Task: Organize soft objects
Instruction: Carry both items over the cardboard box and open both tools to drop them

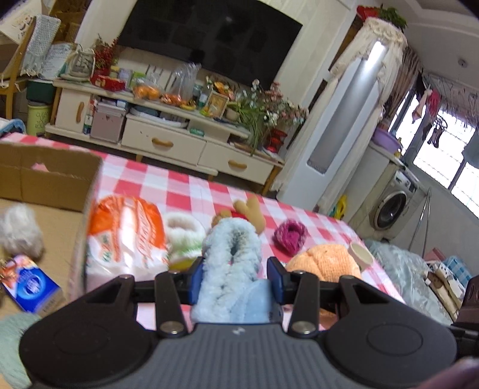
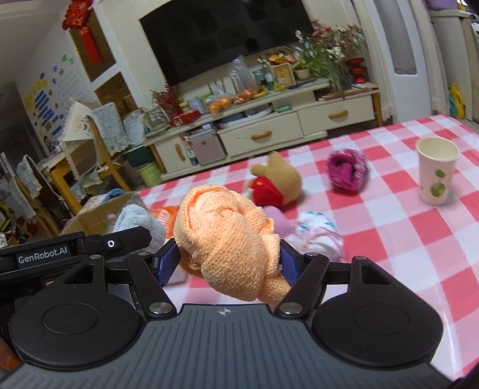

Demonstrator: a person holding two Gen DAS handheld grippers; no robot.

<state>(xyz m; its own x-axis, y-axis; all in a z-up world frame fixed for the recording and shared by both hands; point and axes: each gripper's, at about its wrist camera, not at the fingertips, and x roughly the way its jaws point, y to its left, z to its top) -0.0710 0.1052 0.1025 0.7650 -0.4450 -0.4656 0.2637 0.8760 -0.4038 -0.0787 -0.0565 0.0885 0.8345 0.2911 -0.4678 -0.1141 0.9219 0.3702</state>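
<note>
We see a blurred white fluffy lump (image 1: 18, 232) at the left edge, and a cardboard box (image 1: 51, 176) cut off by that edge.

Red-and-white checked bench cloth (image 2: 389, 227), peach-orange knit (image 2: 227, 239), pale blue fluffy slipper (image 1: 227, 263), magenta knit (image 2: 347, 170).

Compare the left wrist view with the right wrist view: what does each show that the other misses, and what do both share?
Only the left wrist view: inside the cardboard box, a blue packet; also a washing machine.
Only the right wrist view: the right gripper shut on the orange knitted bundle; a red hanging ornament.
Both: the checked tablecloth, paper cup, magenta knit, plush toy, television. The left gripper grips a fluffy blue item.
</note>
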